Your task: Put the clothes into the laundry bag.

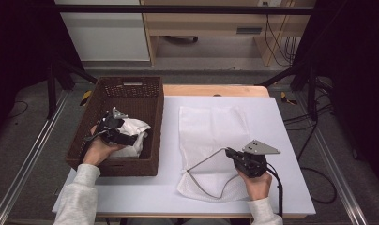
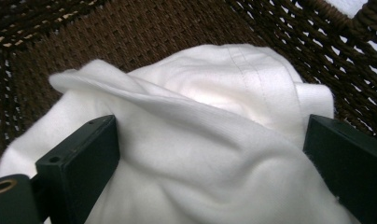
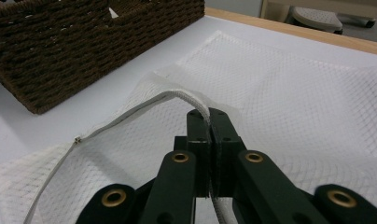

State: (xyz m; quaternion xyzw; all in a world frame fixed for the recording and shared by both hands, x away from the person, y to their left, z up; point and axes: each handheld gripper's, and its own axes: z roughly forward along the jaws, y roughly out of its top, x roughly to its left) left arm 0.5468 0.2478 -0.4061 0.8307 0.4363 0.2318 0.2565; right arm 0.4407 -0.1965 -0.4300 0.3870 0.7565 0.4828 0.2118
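While the right gripper (image 1: 231, 153) sits at five o'clock on the white surface (image 1: 169, 187), its jaws are pressed together on the zipper edge (image 3: 177, 95) of the mesh laundry bag (image 1: 211, 131), lifting it off the flat netting. Over at nine o'clock, the left gripper (image 1: 126, 138) is down in the wicker basket (image 1: 131, 89), jaws spread wide on either side of the crumpled white cloth (image 2: 200, 140), pads not pressing it.

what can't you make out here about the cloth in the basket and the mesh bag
- White cloth: its lower edge is cut off by the bottom of the left gripper view; in the high view the left gripper covers part of it.
- Basket floor: hidden under the cloth.
- Mesh bag: its inside cannot be made out; the opening edge is pinched in the right gripper.
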